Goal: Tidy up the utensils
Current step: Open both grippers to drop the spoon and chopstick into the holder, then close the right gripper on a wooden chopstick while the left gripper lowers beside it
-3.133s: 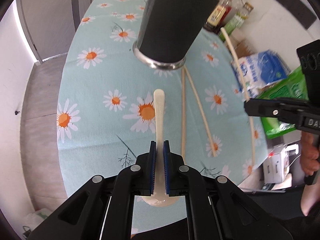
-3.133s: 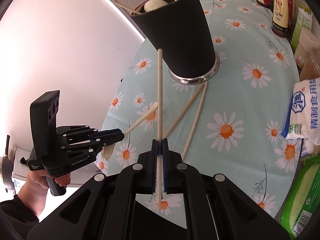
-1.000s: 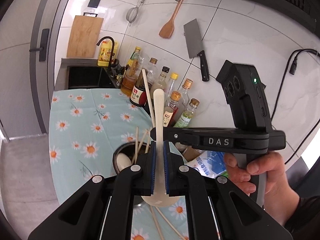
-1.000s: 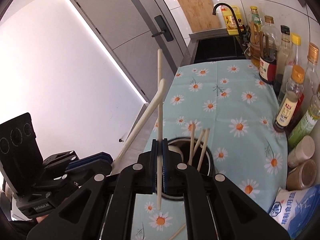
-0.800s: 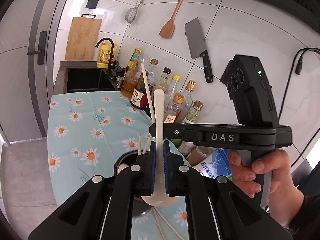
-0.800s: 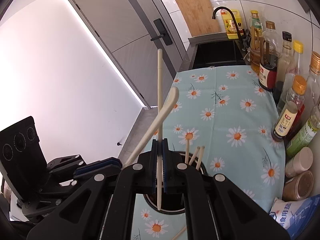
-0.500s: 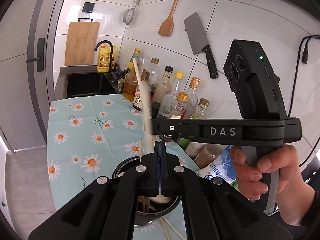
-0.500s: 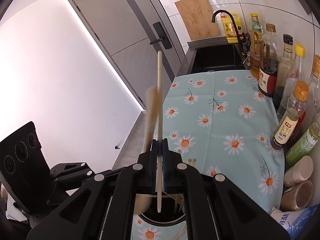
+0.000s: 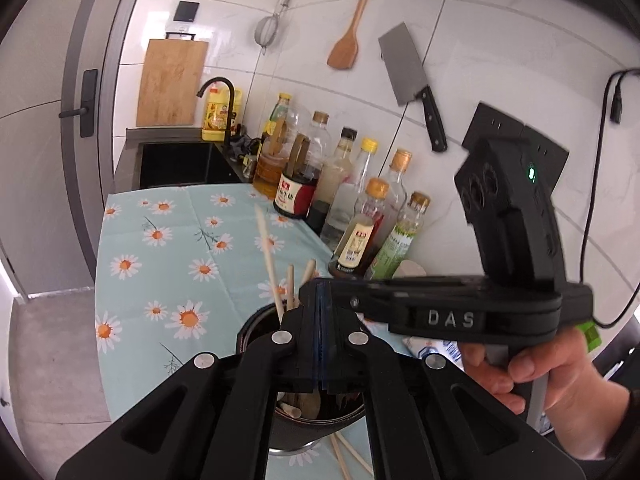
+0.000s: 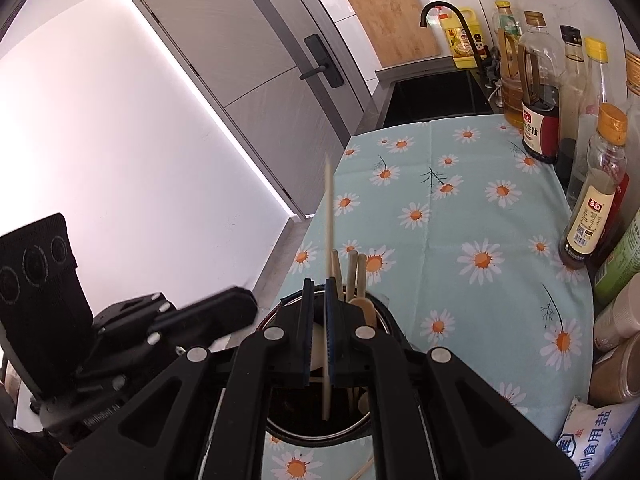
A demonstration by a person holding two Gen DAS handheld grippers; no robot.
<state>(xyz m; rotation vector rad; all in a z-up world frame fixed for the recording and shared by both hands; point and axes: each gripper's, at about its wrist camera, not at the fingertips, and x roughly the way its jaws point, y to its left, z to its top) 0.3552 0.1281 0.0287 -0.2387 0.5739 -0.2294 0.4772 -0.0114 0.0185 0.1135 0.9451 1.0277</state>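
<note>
Nearest: L gripper jaws pressed together, nothing between. R gripper just been opening; chopstick upright in gap, lower end inside utensil holder, pads not pressing it. Holder on daisy tablecloth, w/ spoon & more sticks inside. Two chopsticks loose on cloth by holder base. Mid: bottles along wall. Far: sink, cutting board, cleaver, door.
</note>
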